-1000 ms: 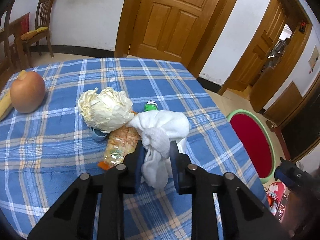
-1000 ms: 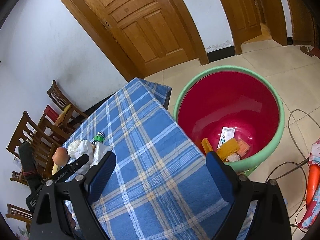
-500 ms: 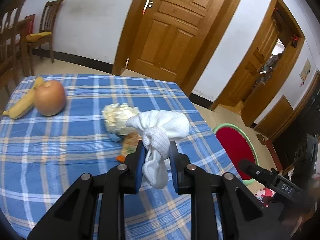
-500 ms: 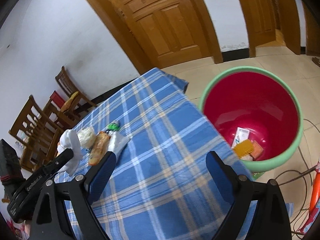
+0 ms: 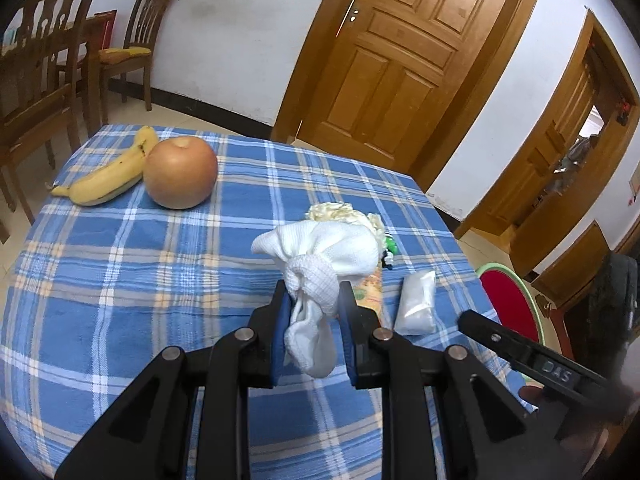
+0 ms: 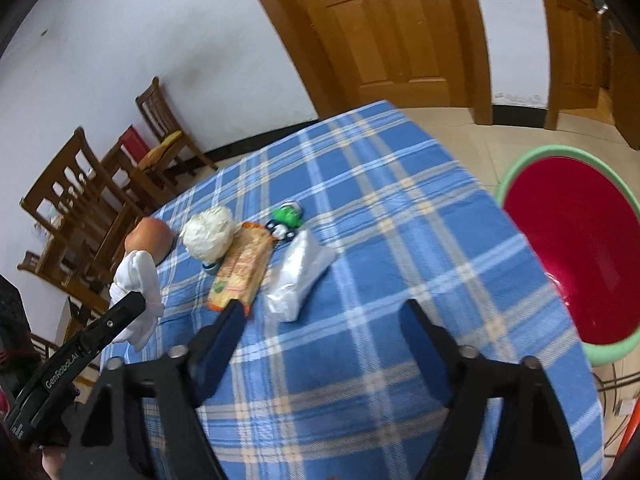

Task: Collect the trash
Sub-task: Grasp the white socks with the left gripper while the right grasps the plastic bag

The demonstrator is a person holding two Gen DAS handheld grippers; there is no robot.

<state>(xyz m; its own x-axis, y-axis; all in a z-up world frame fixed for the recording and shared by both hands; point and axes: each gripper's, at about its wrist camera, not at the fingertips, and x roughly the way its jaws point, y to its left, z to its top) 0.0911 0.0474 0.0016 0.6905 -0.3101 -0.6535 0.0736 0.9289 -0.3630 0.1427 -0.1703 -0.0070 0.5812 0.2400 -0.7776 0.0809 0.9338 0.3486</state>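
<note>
**White cloth lifted clear, bin waits off the bench edge**

Bench (image 5: 120, 272) first: a blue plaid tablecloth covers it and carries everything else. Off its far right edge, on the floor, stands the round red bin with a green rim (image 6: 576, 248); only the right wrist view shows its open mouth, while the left view catches just a sliver.

The left claw (image 5: 312, 312) is clamped narrow on the knotted white cloth bundle (image 5: 320, 256), which hangs above the bench, apart from the other litter. The right claw (image 6: 320, 320) stands wide with nothing between its jaws, hovering over the bench near the orange snack wrapper (image 6: 240, 268) and the clear plastic packet (image 6: 298, 280).

To do the carry well, the left claw should hold its squeeze, travel right over the bench edge, and let go only when the bundle sits above the bin mouth, since the loose tail could snag on the rim.

Smaller pieces remain: a crumpled ball of cream paper (image 6: 208, 232) and a small green and white wrapper (image 6: 286, 220). The round orange-brown fruit (image 5: 180, 174) shows in both views, but only the left view shows the yellow banana (image 5: 108, 178) touching it; neither looks like trash.
</note>
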